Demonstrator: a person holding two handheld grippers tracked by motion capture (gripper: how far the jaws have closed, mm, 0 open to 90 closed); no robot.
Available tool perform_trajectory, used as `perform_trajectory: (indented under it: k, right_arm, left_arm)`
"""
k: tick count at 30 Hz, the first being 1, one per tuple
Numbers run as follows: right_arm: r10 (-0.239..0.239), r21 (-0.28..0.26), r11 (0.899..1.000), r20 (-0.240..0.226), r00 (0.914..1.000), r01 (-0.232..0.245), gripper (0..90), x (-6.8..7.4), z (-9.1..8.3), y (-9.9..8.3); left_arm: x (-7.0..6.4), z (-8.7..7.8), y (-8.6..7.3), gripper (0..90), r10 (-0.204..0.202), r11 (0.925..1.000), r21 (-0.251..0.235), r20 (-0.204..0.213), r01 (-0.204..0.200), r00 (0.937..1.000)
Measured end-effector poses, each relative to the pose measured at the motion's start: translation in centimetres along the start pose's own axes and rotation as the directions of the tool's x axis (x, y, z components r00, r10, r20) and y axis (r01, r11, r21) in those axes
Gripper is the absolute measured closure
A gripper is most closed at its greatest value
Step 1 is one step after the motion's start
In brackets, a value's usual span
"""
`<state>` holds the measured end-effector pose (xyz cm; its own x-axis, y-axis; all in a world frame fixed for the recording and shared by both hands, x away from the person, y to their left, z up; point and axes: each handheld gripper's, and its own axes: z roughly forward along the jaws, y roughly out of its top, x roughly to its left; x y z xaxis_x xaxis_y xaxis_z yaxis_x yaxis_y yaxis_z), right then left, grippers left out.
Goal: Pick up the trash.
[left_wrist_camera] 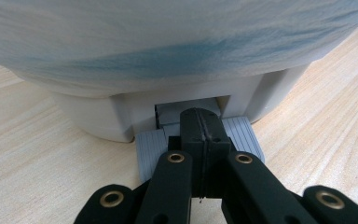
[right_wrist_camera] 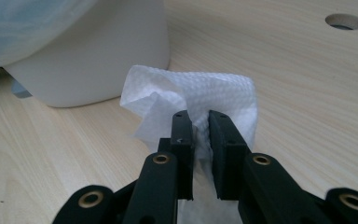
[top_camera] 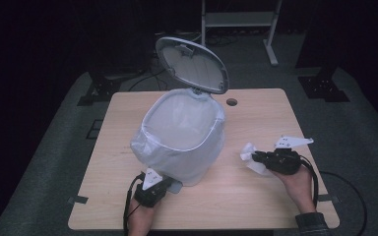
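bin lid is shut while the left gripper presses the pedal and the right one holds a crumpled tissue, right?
Not quite: the bin lid is up, tipped back over the lined bin, as the high view shows. The rest holds: the left gripper presses the pedal and the right gripper holds the crumpled tissue.

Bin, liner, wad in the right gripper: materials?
Bin: looks like matte off-white moulded plastic, smooth and seamless. Its pedal is grey and ribbed, likely plastic too. Liner: thin translucent plastic film, wrinkled over the rim. Wad: white paper towel, judging by the embossed dimple pattern and soft creases.
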<state>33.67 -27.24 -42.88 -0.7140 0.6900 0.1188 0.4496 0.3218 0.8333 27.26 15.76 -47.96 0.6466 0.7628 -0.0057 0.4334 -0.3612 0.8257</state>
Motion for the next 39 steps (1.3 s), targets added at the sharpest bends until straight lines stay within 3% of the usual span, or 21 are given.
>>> perform_trajectory:
  k: [18, 39]
  right_arm:
    - [-0.015, -0.058, 0.998, -0.042, 0.999, 0.013, 79.8, 0.7, -1.5, 1.6]
    - [-0.053, -0.15, 0.988, -0.084, 0.9951, 0.04, 79.8, 1.5, -3.6, 5.0]
  left_arm:
    - [0.0, 0.0, 0.0, 90.0, 0.0, 1.0, 0.0, -0.001, 0.0, 1.0]
    - [0.0, 0.0, 0.0, 90.0, -0.003, 1.0, 0.002, 0.004, 0.003, 1.0]
